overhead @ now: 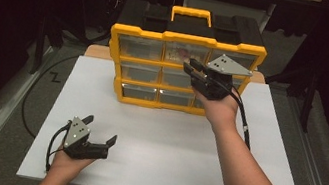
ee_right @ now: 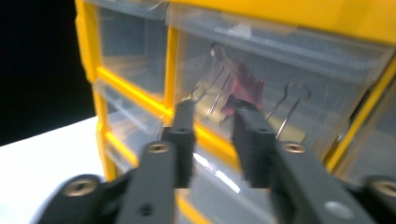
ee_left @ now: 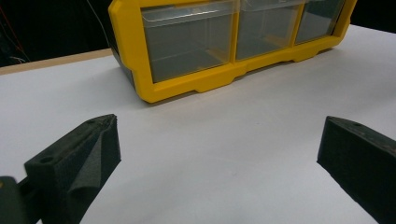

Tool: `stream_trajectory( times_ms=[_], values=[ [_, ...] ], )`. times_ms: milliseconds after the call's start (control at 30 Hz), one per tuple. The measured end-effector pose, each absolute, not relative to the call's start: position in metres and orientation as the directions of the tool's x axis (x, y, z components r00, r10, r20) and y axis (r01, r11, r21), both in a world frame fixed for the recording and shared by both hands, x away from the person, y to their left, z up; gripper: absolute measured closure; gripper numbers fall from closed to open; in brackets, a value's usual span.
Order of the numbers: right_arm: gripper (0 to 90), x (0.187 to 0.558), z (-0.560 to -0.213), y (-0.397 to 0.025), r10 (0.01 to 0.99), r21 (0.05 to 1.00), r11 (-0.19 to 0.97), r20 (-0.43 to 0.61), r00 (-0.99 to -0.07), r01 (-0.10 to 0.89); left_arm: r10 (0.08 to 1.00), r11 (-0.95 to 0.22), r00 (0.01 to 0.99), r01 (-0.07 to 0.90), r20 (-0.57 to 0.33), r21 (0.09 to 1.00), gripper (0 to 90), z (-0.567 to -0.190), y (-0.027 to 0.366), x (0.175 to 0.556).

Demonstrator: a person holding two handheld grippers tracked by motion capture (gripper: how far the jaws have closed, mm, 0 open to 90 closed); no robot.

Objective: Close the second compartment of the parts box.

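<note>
A yellow drawer cabinet point(overhead: 183, 73) with clear drawers stands upright at the far side of the white desk point(overhead: 169, 144). The right gripper point(overhead: 190, 67) is raised in front of it, its jaws a narrow gap apart and holding nothing, close to the top middle drawer point(ee_right: 280, 88), where binder clips point(ee_right: 247, 93) show through the clear front. The left gripper point(overhead: 101, 130) rests low near the desk's front left, well apart from the cabinet, its jaws spread wide and empty.

Glossy yellow plastic organizer point(overhead: 189, 40), clear drawers point(ee_right: 275, 74)
</note>
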State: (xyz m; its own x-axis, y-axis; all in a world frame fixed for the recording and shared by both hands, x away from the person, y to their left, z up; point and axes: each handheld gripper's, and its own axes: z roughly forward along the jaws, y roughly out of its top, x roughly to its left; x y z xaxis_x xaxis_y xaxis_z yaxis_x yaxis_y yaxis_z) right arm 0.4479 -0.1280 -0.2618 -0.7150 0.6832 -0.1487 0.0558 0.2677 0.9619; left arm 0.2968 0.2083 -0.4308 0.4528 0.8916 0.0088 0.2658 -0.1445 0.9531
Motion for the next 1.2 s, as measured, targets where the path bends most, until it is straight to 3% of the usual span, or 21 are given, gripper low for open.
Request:
stream_trajectory(
  times_ms=[300,467,1200],
  values=[
    [20.0,0.429,-0.288,-0.144,0.645,0.961,0.260,-0.098,-0.758,0.097,0.893,-0.151,0.449,0.272,0.013,0.950,0.2,-0.431,0.208,0.298],
    [2.2,0.418,-0.309,-0.154,0.643,0.957,0.267,-0.088,-0.761,0.116,0.893,-0.156,0.450,0.274,0.017,0.949,0.2,-0.432,0.207,0.298],
    [0.8,0.365,-0.401,-0.257,0.734,0.911,0.314,-0.054,-0.678,0.268,0.896,-0.142,0.444,0.279,0.004,0.950,0.2,-0.434,0.204,0.299]
  ],
)
